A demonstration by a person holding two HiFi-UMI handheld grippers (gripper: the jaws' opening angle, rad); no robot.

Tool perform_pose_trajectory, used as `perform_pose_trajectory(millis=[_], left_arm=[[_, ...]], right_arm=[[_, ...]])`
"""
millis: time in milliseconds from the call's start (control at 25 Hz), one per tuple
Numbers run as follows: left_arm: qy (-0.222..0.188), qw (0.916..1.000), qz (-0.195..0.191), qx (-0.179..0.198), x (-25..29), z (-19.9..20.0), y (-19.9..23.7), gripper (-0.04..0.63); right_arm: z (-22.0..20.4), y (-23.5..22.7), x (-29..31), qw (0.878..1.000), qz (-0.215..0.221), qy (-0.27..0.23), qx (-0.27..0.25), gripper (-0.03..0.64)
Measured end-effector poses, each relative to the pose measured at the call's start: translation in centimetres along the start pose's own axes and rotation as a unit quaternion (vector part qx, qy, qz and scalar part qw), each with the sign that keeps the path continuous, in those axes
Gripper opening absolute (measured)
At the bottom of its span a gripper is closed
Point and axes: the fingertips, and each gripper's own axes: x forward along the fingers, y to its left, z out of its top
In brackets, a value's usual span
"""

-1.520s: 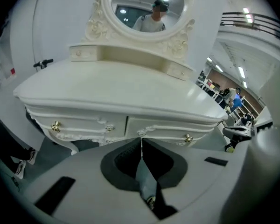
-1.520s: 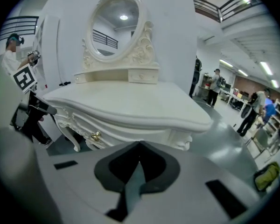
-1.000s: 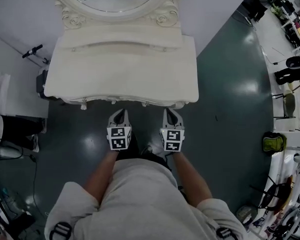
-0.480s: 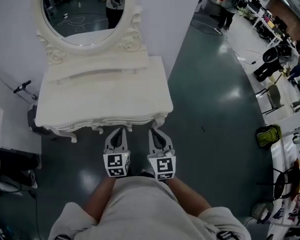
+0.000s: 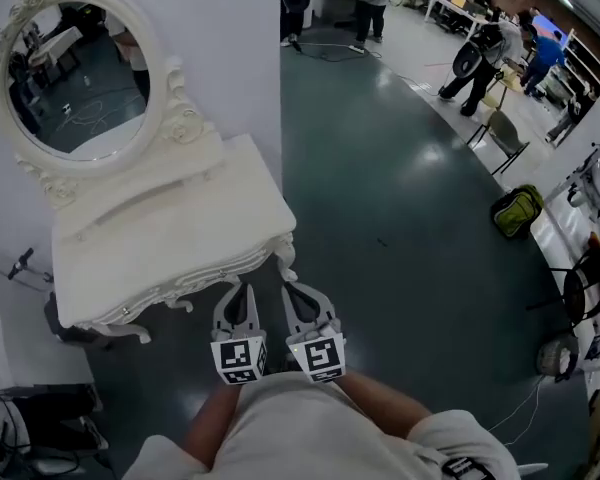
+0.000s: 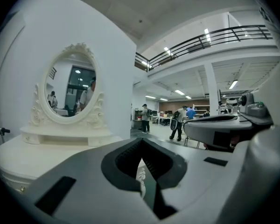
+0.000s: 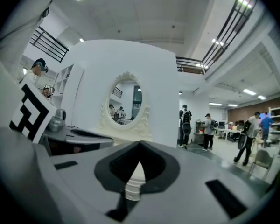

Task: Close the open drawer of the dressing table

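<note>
The white dressing table (image 5: 160, 233) with its oval mirror (image 5: 75, 78) stands at the left of the head view. Its carved front (image 5: 170, 303) shows small knobs and looks flush under the top; I see no drawer sticking out. My left gripper (image 5: 240, 293) and right gripper (image 5: 296, 290) hang side by side just before the table's front right corner, both shut and empty. In the left gripper view the left gripper (image 6: 143, 178) points over the table top (image 6: 51, 146) toward the mirror. The right gripper (image 7: 133, 183) points the same way, level with the mirror (image 7: 126, 101).
A white wall panel (image 5: 230, 38) backs the table. The dark green floor (image 5: 400, 238) spreads to the right. Several people (image 5: 480, 53) walk at the far end, near chairs and desks. A green bag (image 5: 517, 210) lies at the right, and cables and gear at the lower left (image 5: 20, 438).
The head view has swung right, so the table now lies at the left. Both grippers have risen and shifted from the table's front middle to its front right corner, still shut.
</note>
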Motion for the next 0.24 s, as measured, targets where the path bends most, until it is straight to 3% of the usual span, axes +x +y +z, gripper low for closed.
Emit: perform_pose_trajectory(millis=[240], left_arm=[[-0.03,0.999,-0.022,0.024,0.8,1.4,-3.7,0.008]], right_arm=[[0.1,-2.8,-2.5,0.999,-0.024,-0.016,0.018,0.015]])
